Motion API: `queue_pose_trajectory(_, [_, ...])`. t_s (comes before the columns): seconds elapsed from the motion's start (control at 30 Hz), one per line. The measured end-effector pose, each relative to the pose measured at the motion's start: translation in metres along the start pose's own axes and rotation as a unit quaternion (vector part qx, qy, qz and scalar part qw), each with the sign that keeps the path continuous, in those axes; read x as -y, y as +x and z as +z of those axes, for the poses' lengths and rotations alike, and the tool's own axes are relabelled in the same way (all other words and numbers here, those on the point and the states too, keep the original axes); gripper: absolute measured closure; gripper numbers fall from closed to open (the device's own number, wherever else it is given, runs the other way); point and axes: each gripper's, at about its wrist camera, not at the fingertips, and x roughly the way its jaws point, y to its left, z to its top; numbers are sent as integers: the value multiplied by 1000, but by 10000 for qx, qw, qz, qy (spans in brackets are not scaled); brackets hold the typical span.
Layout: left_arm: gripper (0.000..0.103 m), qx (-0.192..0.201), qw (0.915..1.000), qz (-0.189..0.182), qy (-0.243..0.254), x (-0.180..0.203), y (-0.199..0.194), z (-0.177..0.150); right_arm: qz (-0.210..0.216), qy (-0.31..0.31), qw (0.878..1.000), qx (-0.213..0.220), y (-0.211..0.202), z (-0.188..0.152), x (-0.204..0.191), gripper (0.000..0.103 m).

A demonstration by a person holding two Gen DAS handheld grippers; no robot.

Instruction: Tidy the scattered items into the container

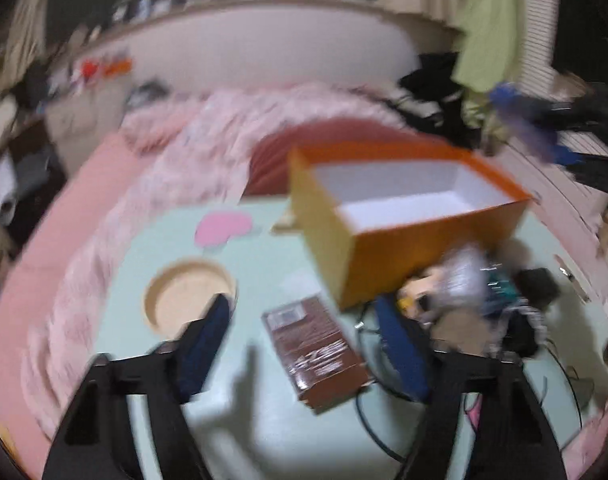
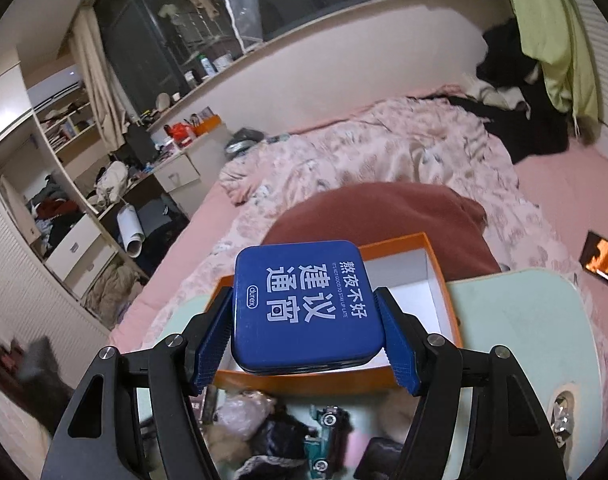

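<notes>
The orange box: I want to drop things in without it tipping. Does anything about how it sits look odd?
Yes. In the left wrist view the orange box sits skewed on the green table, one corner toward the brown packet. Clutter crowds its right side. The right gripper holds the blue tin over it.

1. Box (image 1: pixel 408 216): orange outside, white inside, open top, empty in the left wrist view. Upright on the pale green table (image 1: pixel 263 432), at its far edge.
2. Tin (image 2: pixel 306 306): blue, square with rounded corners, white lettering on lid. Lid up, tilted, over the box's near wall, held by its two sides.
3. Brown packet (image 1: pixel 314 354): flat, wrapped in film, lying on the table just in front of the box's near corner.
4. Pile beside the box's front: toy car (image 2: pixel 324 436), teal; clear bag (image 2: pixel 243 412); dark bits, blurred.
</notes>
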Motion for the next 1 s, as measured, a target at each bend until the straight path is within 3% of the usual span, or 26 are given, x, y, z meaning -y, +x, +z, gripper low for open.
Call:
queue_pose_trajectory(0.07, [57,-507,9983,-197,-213,-6,18,-4,72,3,10000,-2,-1,-2,-2,34])
queue_pose_trajectory(0.1, [62,-558,9983,-130,-134,-8,20,-6,104,8,9999,-9,-1,-2,-2,34])
queue_pose_trajectory(0.17, [64,-594,9981,-87,96,-5,20,-8,68,-48,10000,-1,0,-4,-3,34])
queue_pose_trajectory(0.23, [64,-581,9978,-281,173,-6,18,-12,-107,-194,9998,0,2,-5,-4,34])
queue_pose_trajectory(0.37, [64,54,9975,-702,7,-10,-16,1,-453,-289,9985,-76,10,-7,0,34])
queue_pose_trajectory(0.47, [64,512,9934,-1017,151,6,-44,31,-622,-291,9975,-147,15,-4,3,34])
queue_pose_trajectory(0.6, [64,745,9912,-999,439,35,-42,80,-909,-342,9949,-265,29,4,1,34])
queue_pose_trajectory(0.77, [62,245,9933,-1124,113,45,11,117,-1047,120,9924,-633,54,14,23,34])
queue_pose_trajectory(0.9, [51,-105,9938,-1104,-92,45,44,110,-636,757,9885,-1140,76,17,49,33])
queue_pose_trajectory(1.0, [51,-253,9949,-961,-168,39,60,99,-686,1002,9867,-1084,73,12,59,30])
